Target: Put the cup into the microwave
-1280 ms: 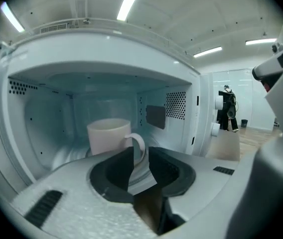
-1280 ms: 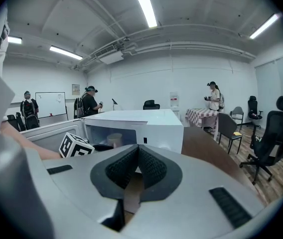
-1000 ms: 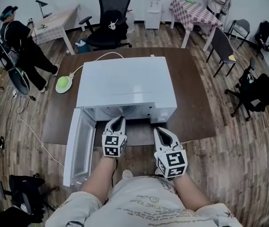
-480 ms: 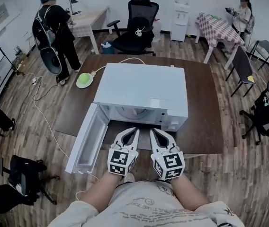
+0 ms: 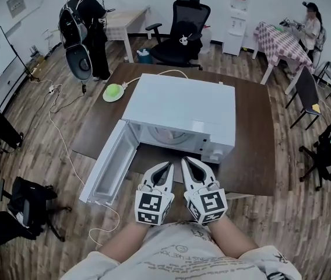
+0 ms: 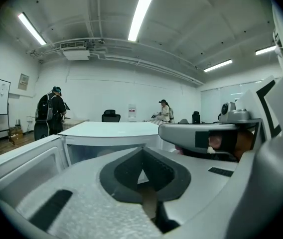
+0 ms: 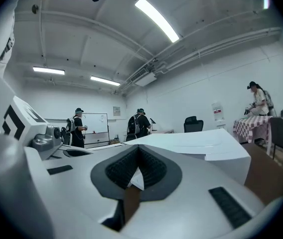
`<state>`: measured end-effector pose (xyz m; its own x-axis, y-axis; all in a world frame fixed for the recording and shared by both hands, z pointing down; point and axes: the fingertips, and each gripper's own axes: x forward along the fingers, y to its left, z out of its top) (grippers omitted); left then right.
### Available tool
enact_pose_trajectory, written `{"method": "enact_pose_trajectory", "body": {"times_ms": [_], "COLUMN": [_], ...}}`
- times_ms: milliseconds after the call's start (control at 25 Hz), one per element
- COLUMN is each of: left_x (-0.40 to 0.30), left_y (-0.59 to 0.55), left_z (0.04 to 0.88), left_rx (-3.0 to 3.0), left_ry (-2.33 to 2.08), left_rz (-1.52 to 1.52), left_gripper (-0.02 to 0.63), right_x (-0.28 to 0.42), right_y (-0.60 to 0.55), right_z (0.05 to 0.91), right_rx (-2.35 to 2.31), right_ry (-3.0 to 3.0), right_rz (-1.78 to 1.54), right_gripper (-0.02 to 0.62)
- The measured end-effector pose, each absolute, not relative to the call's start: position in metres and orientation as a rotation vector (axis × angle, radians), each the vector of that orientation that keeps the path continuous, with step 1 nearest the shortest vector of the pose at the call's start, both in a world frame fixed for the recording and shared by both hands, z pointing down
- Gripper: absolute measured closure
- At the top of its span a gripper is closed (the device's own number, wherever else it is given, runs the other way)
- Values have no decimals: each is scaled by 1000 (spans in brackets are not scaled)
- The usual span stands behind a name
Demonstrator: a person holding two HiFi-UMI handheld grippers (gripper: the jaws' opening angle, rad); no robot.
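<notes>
The white microwave (image 5: pixel 183 107) stands on the brown table (image 5: pixel 253 139), its door (image 5: pixel 110 162) swung open to the left. Only a pale strip of its cavity (image 5: pixel 165 136) shows, and I make out no cup there or anywhere else on the table. My left gripper (image 5: pixel 168 167) and right gripper (image 5: pixel 184 161) hang side by side in front of the opening, over the table's near edge. In the left gripper view the left gripper (image 6: pixel 142 151) has its tips touching and nothing between them. The right gripper (image 7: pixel 139 151) is shut and empty too.
A green round object (image 5: pixel 113 92) with a white cable lies on the table's far left corner. A black office chair (image 5: pixel 180 37) stands behind the table. A person with a backpack (image 5: pixel 84 28) stands at the far left. Bags (image 5: pixel 28 212) and a cable lie on the floor at left.
Both grippers drew back from the microwave opening toward my body and came close together. The view shifted, so the microwave now sits farther off and turned slightly.
</notes>
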<state>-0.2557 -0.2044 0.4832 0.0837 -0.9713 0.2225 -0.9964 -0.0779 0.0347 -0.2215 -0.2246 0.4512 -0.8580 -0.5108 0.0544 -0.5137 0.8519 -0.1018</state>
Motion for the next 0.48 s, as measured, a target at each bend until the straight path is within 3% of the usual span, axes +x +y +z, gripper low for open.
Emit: {"method": "enact_pose_trajectory", "body": {"times_ms": [480], "left_x": [-264], "left_y": [-199], "left_z": [489], "left_rx": [2095], "left_ry": [-2032], "left_rz": [181], "left_gripper": [592], "right_x": [-224], "right_y": [-226], "right_z": [466], "right_rx": [819], "right_ry": [-2931], "right_rz": [215], "right_gripper": [580]}}
